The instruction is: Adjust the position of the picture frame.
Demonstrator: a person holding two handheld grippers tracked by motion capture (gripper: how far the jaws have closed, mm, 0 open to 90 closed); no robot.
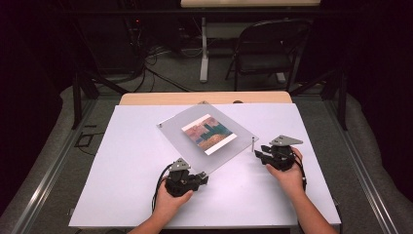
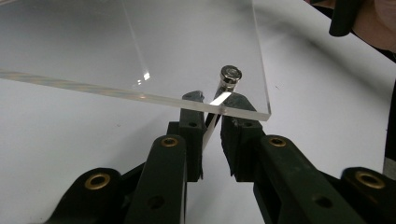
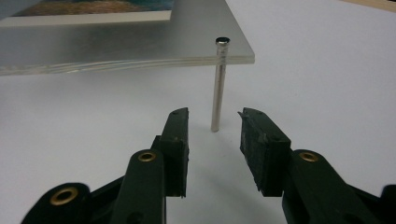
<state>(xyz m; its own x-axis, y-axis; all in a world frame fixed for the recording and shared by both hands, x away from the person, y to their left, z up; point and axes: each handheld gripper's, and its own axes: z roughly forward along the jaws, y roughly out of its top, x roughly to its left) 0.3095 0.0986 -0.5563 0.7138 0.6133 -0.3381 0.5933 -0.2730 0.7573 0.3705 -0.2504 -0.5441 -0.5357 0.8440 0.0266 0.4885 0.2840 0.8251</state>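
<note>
Two metal posts (image 3: 218,84) under clear panel (image 1: 173,129).

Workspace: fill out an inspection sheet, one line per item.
Surface: white table top, bare around the work.
Job's things: clear acrylic panel with a printed picture on it, raised on metal standoff pins; near-corner pin and right-corner pin visible.
Clutter: nothing seen.
Grippers: left gripper at the panel's near corner, pin between its jaws, pads not pressing; right gripper open, facing the right-corner pin, apart from it.
Cables: black cable trails from the left gripper.
Surroundings: folding chair beyond the table, dark room.
</note>
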